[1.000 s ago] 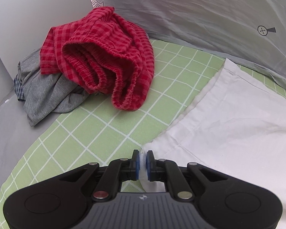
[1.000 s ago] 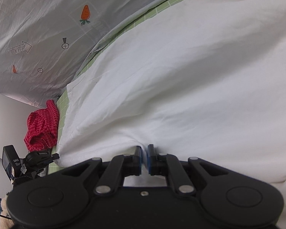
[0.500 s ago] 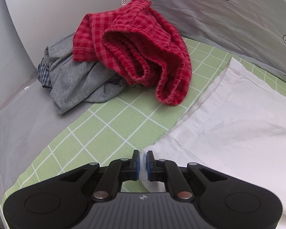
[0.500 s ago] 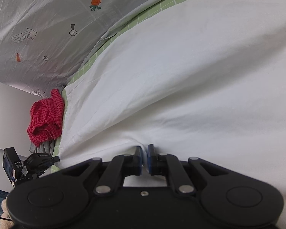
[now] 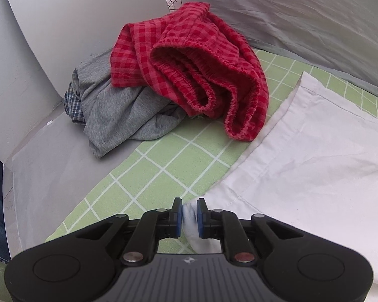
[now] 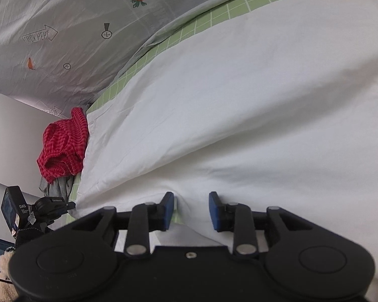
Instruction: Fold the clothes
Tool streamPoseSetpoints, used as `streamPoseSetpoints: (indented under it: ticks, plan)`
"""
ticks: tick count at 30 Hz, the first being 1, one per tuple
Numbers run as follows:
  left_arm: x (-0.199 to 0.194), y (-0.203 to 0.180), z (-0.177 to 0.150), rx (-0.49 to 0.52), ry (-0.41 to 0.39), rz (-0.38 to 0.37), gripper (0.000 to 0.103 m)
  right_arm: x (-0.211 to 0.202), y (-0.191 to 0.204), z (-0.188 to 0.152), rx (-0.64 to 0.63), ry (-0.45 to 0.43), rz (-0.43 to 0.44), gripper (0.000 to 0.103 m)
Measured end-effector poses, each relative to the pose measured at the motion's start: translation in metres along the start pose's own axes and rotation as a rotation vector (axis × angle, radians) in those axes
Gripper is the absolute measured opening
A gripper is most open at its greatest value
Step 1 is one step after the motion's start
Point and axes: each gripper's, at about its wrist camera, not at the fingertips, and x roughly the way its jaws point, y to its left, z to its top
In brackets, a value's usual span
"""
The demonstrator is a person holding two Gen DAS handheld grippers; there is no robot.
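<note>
Left wrist view: the left gripper (image 5: 189, 212) pinches a corner of the white garment (image 5: 315, 156) between its blue pads, fingers closed on the cloth. The garment lies spread over the green checked mat (image 5: 168, 166). Beyond it sits a heap of unfolded clothes: red gingham shorts (image 5: 189, 63) on top of a grey garment (image 5: 113, 115), with a scrap of blue plaid cloth (image 5: 71, 104) under that. The gripper sits low, pointing along the mat toward the heap.

Right wrist view: the right gripper (image 6: 191, 211) has its fingers spread apart, with a ridge of the white garment (image 6: 239, 100) rising between them but touching neither pad, as far as the fisheye shows. It is held low over the garment's near edge.

This looks like the laying-out or end of one fold: one edge let go, the other corner held. Next, the left should release, then both should re-grip for the following fold.
</note>
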Motion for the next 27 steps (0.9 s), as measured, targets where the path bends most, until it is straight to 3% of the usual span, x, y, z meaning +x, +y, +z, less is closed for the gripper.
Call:
streamPoseSetpoints:
  ticks: [1, 5, 7, 9, 17, 20, 23, 27]
  plan:
    - [-0.003, 0.0, 0.002, 0.001, -0.008, -0.003, 0.032, -0.01, -0.004, 0.004, -0.003, -0.024, -0.012, 0.049]
    - [-0.019, -0.008, 0.01, -0.005, -0.034, -0.07, 0.045, -0.058, -0.025, 0.025, 0.01, -0.152, -0.073, 0.057]
    - [-0.027, -0.024, 0.012, 0.03, -0.053, -0.116, 0.063, -0.086, -0.045, 0.036, 0.043, -0.239, -0.136, 0.058]
    - [-0.036, -0.048, 0.01, 0.09, -0.071, -0.168, 0.071, -0.112, -0.067, 0.043, 0.08, -0.326, -0.228, 0.058]
    - [-0.08, -0.161, -0.041, 0.369, -0.076, -0.394, 0.073, -0.2, -0.148, 0.047, 0.184, -0.593, -0.65, 0.057]
    - [-0.089, -0.195, -0.062, 0.461, -0.064, -0.427, 0.073, -0.228, -0.183, 0.049, 0.203, -0.646, -0.769, 0.056]
    - [-0.091, -0.22, -0.071, 0.51, -0.05, -0.424, 0.073, -0.239, -0.224, 0.057, 0.204, -0.643, -0.809, 0.056]
    - [-0.091, -0.24, -0.075, 0.541, -0.044, -0.385, 0.073, -0.23, -0.267, 0.073, 0.185, -0.558, -0.729, 0.054]
